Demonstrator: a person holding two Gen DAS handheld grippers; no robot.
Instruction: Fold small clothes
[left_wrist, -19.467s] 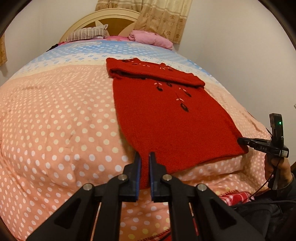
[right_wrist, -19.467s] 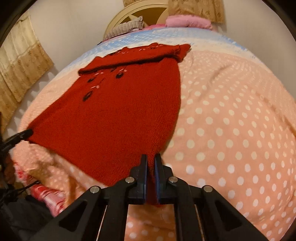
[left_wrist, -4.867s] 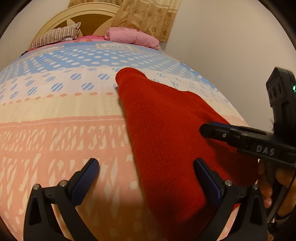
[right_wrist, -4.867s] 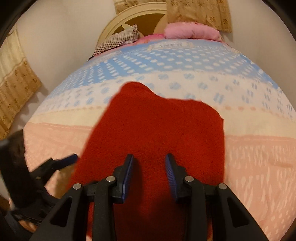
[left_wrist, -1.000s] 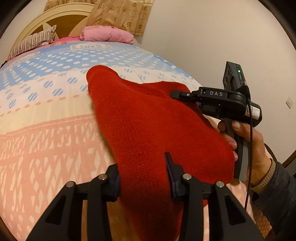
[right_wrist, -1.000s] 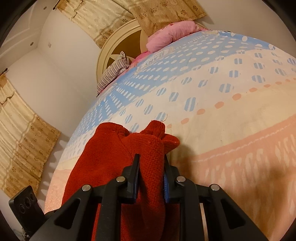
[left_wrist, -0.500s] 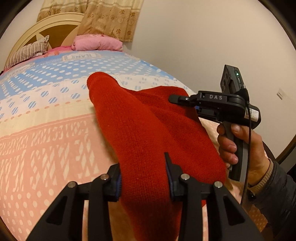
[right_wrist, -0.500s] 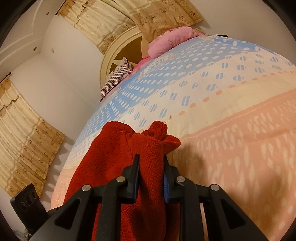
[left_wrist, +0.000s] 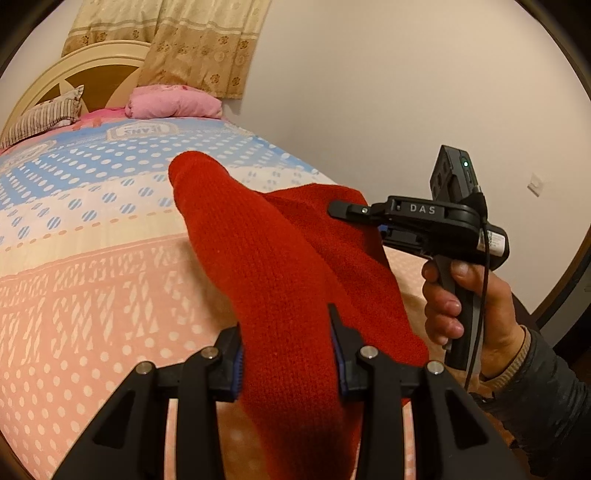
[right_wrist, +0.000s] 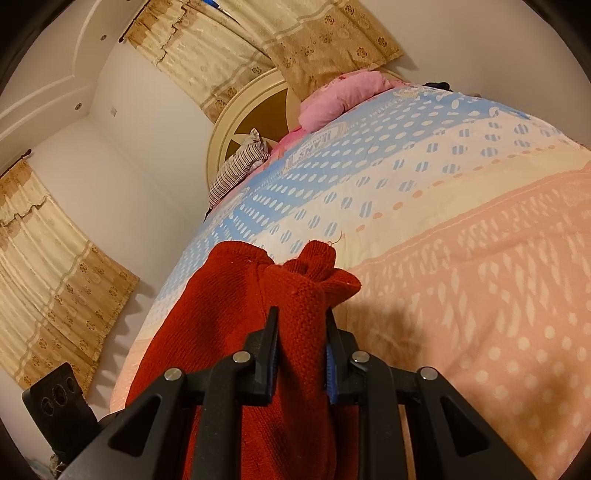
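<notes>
Red knit garment (left_wrist: 266, 258) off the bed (left_wrist: 92, 295), bunched and slung between both tools — near the pink-dotted end of the quilt. Left gripper (left_wrist: 288, 354) clamped on a thick roll of it, jaws only partly closed by the bulk. Right gripper (right_wrist: 301, 339) pinched tight on a gathered corner, cuff poking out beyond the jaws. Judged well along: already in several layers. Left to do, likely — lay the bundle down flat, square it, let go.

Home bedroom: quilted bed (left_wrist: 92, 229), round headboard (right_wrist: 240, 122), pillows (left_wrist: 173, 101), floral curtains (left_wrist: 195, 44)
</notes>
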